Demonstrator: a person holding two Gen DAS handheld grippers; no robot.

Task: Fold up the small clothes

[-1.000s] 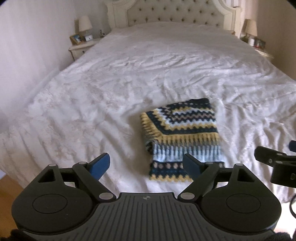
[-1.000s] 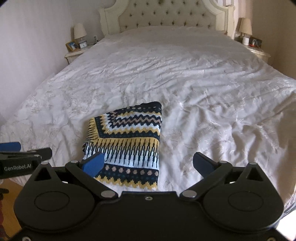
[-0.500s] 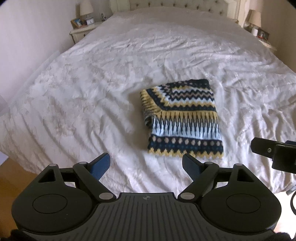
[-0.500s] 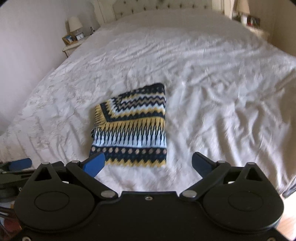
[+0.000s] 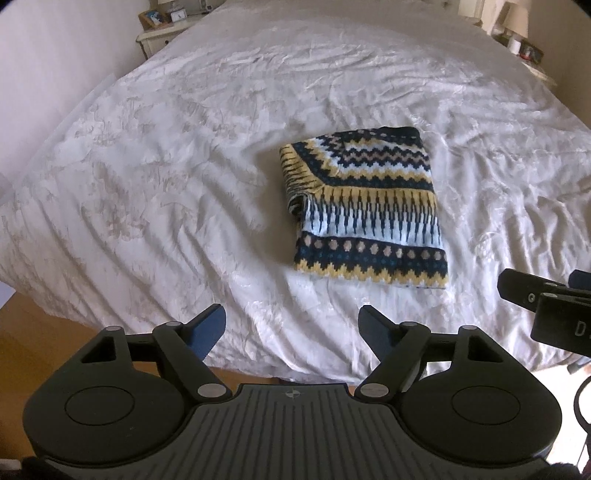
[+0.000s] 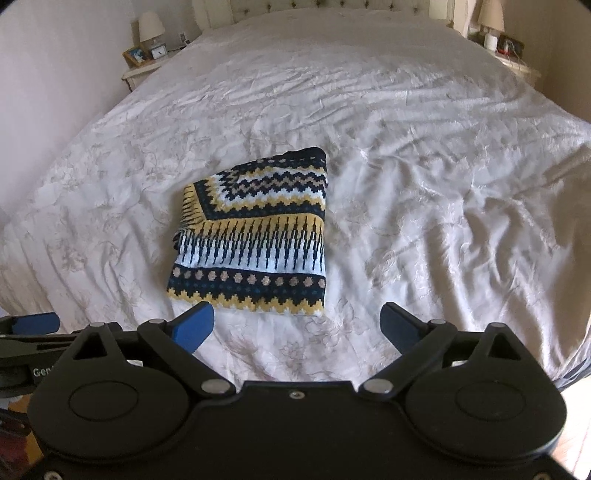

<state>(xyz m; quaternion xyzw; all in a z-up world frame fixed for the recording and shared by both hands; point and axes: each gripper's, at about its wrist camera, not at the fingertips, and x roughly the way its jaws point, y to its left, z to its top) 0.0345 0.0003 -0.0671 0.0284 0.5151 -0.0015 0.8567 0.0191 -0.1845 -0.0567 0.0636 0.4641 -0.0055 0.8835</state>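
left gripper (image 5: 291, 326) jaws apart, just been narrowing, nothing between them. right gripper (image 6: 297, 325) spread wide, empty. folded patterned knit (image 6: 255, 236) flat on white bedspread (image 6: 424, 184), beyond both; garment type unclear.

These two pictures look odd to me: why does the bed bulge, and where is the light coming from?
Left wrist view: the wide lens bows the bed into a dome and darkens the corners; the folded knit stays sharp. Right wrist view: same bulge; daylight rakes the bedspread, bright on the right and shading its creases, while the lamp at the edge looks soft.
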